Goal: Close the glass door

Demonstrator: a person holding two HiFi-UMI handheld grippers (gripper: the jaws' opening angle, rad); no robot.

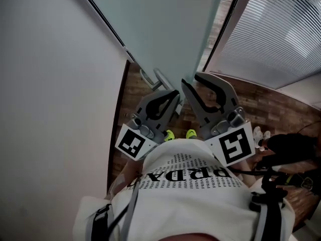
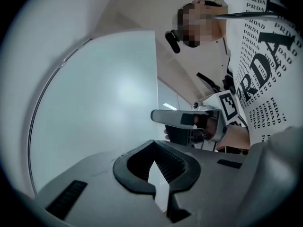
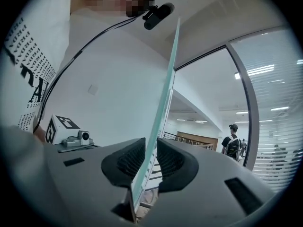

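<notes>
The frosted glass door stands ahead, with a metal lever handle near its lower edge. My right gripper is at the door's free edge. In the right gripper view the glass edge runs up between the two ribbed pads, and the right gripper is shut on it. My left gripper sits just below the handle without touching it, its tips together and holding nothing. From the left gripper I see the frosted door ahead and the right gripper beside it.
A white wall is close on the left. A glass partition with blinds and its dark frame stand to the right, above a wooden floor. A person in black is at the right; another with a backpack stands beyond the door.
</notes>
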